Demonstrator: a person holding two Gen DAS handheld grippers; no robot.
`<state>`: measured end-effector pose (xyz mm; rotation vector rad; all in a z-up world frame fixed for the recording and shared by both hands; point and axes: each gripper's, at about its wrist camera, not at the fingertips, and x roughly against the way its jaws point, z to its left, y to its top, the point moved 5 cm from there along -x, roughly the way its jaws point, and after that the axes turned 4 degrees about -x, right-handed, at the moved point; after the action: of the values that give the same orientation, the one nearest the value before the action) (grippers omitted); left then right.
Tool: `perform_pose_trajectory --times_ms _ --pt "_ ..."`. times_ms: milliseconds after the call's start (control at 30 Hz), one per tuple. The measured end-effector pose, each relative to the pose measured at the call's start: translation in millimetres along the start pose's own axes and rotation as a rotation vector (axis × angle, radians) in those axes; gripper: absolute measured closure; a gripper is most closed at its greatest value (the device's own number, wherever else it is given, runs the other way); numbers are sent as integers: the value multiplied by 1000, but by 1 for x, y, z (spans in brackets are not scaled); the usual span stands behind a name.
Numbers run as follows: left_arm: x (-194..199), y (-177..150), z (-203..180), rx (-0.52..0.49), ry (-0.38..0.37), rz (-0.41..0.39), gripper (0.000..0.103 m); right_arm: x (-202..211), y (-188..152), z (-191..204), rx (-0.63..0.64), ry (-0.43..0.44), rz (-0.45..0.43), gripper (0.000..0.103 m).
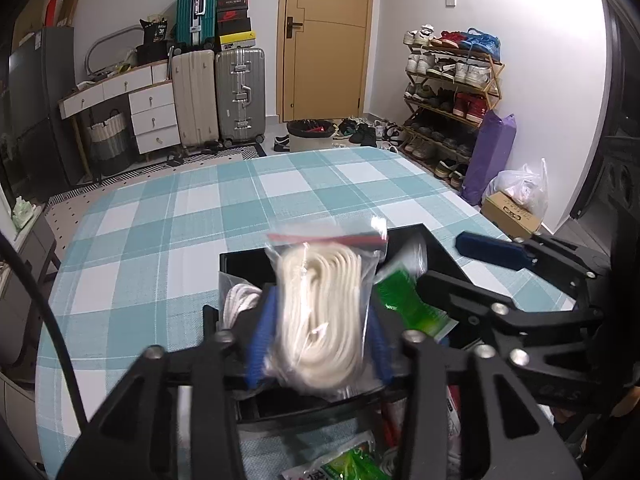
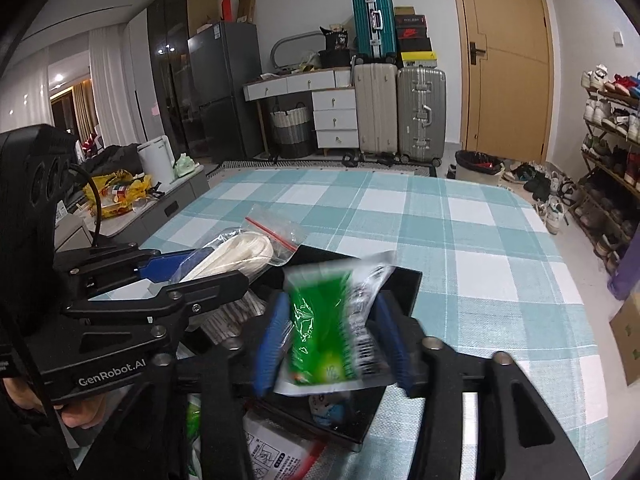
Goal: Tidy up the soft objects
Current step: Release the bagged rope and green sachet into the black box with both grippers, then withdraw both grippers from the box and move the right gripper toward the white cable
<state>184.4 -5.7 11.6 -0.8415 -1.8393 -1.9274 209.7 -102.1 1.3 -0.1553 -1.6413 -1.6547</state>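
My left gripper (image 1: 320, 320) is shut on a clear zip bag of white rope (image 1: 320, 312) and holds it above the black box (image 1: 244, 260). The bag also shows in the right wrist view (image 2: 244, 252). My right gripper (image 2: 332, 336) is shut on a green and white packet (image 2: 328, 332), held over the same black box (image 2: 404, 284). In the left wrist view the packet (image 1: 404, 300) sits just right of the rope bag. Another white rope bundle (image 1: 240, 300) lies inside the box at its left.
The box stands on a table with a teal and white checked cloth (image 1: 160, 240). More packets lie at the near edge (image 1: 348, 464), (image 2: 276, 456). A shoe rack (image 1: 452, 92), suitcases (image 1: 220, 92) and a door (image 1: 324, 36) stand behind the table.
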Motion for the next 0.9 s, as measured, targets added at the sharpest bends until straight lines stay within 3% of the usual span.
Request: perform_pose_trajectory --times_ms 33,67,133,167,233,567,900 --pt "4 0 -1 -1 -5 -7 43 5 0 0 6 -3 -8 39" --pt "8 1 -1 -2 -6 -13 43 10 -1 -1 8 -9 -14 35" --pt "17 0 -2 -5 -6 -17 37 23 -3 -4 0 -18 -25 17" --pt "20 -1 -1 -5 -5 -15 22 30 -5 -6 -13 -17 -33 13" --pt "33 -5 0 10 11 -35 4 43 -10 -8 -30 -10 -37 5" --pt "76 -30 4 40 44 -58 0 84 -44 -4 -61 -7 -23 1" --pt "82 -50 10 44 86 -29 0 77 -72 10 -16 2 54 0"
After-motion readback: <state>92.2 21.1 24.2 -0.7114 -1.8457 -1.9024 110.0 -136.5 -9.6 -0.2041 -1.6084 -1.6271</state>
